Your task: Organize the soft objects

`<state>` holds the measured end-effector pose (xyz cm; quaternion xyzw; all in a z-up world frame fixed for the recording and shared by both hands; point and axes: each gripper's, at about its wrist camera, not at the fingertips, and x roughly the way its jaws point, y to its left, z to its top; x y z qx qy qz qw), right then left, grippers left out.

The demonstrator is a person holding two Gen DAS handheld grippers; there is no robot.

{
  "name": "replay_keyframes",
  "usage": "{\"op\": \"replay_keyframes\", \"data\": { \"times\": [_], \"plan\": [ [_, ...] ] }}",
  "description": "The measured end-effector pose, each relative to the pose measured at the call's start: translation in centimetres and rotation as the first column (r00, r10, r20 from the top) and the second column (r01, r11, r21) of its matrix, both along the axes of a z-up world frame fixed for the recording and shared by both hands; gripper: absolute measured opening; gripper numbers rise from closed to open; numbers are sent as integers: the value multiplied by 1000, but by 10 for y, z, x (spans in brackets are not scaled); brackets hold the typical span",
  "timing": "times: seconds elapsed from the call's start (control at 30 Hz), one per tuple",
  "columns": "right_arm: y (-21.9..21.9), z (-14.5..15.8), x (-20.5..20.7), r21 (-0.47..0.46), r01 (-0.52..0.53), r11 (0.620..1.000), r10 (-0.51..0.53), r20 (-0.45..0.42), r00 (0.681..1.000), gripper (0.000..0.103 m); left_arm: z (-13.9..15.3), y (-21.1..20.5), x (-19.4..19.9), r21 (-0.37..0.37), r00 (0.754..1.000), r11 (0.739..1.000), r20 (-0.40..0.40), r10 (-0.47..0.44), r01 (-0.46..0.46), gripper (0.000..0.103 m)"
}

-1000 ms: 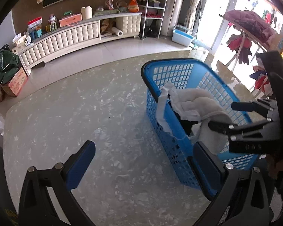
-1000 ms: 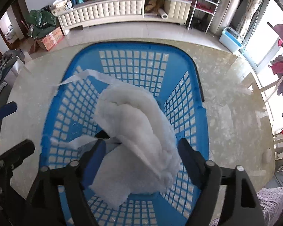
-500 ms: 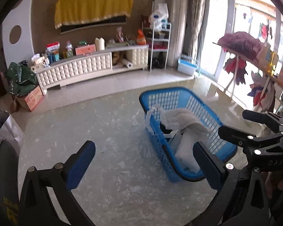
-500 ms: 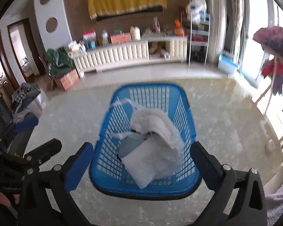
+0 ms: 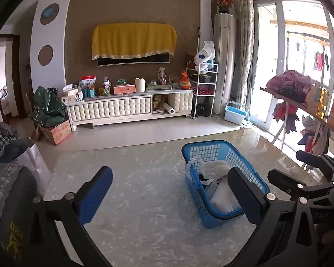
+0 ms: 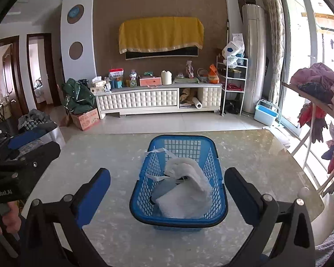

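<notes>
A blue plastic basket stands on the marble table. White soft cloth and a darker item lie inside it. My right gripper is open and empty, pulled back above the table with the basket between its fingers in view. My left gripper is open and empty, left of the basket, where the white cloth shows. The right gripper appears at the right of the left wrist view.
The table's far edge faces a white TV cabinet. A rack with clothes stands at the right. Bags and a pile of items sit at the left.
Both grippers have pulled back and up from the basket. The right gripper was close over the white cloth; it now stands well away, and the cloth lies in the basket.
</notes>
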<state>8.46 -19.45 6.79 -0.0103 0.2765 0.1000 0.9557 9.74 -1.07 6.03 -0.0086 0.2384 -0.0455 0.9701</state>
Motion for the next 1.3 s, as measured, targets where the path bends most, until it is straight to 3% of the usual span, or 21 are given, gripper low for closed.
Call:
{"op": "replay_keyframes", "data": {
  "times": [1.3],
  "plan": [
    [1, 0, -15, 8, -10, 1000, 10, 28, 1000, 103, -1, -8, -15, 19, 1000, 1000, -11, -1, 1, 103]
  ]
}}
